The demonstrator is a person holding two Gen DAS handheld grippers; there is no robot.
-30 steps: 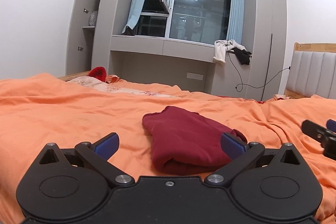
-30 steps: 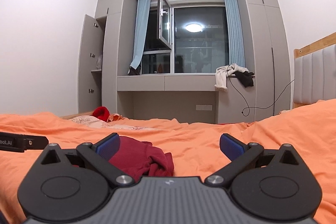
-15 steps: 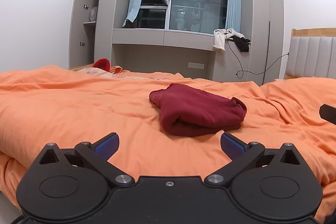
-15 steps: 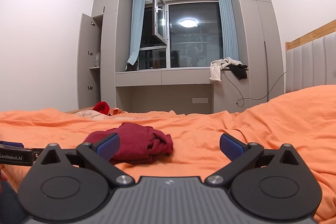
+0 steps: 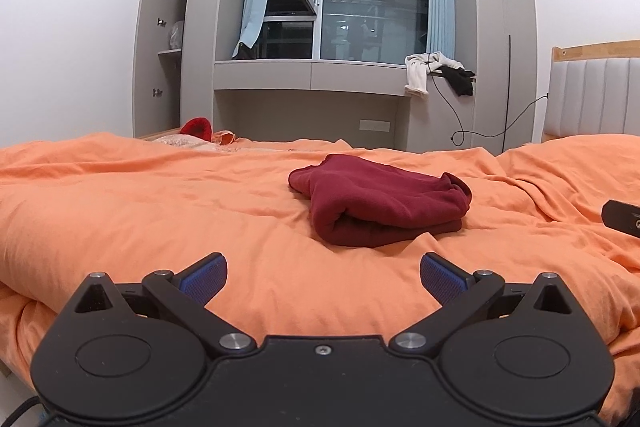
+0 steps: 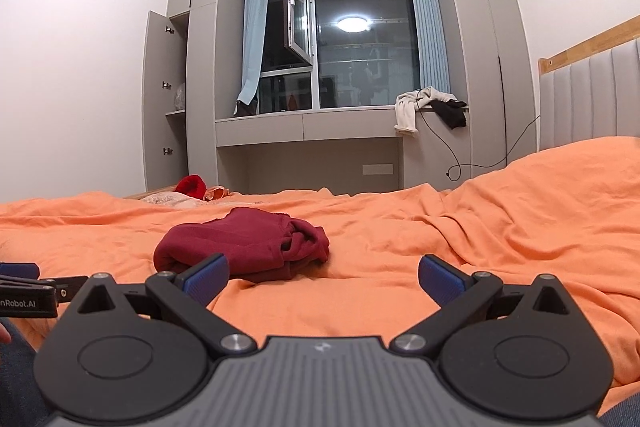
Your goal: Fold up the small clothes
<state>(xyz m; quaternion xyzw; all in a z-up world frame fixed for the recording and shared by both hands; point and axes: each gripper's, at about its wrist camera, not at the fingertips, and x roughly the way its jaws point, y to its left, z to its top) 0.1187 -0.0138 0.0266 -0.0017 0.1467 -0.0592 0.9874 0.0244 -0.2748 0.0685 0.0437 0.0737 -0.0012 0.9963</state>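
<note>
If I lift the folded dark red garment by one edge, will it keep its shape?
Probably not. The garment looks like soft fleece, its layers sagging and rumpled, so it would likely droop and unfold. It seems light, and the soft orange bedcover may let it slide when pushed.

1 maroon garment (image 5: pixel 380 201), 2 hand-held grippers (image 5: pixel 323 273).

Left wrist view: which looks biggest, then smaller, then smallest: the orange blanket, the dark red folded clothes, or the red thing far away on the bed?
1. orange blanket
2. dark red folded clothes
3. red thing, though being far away may shrink it.
</note>
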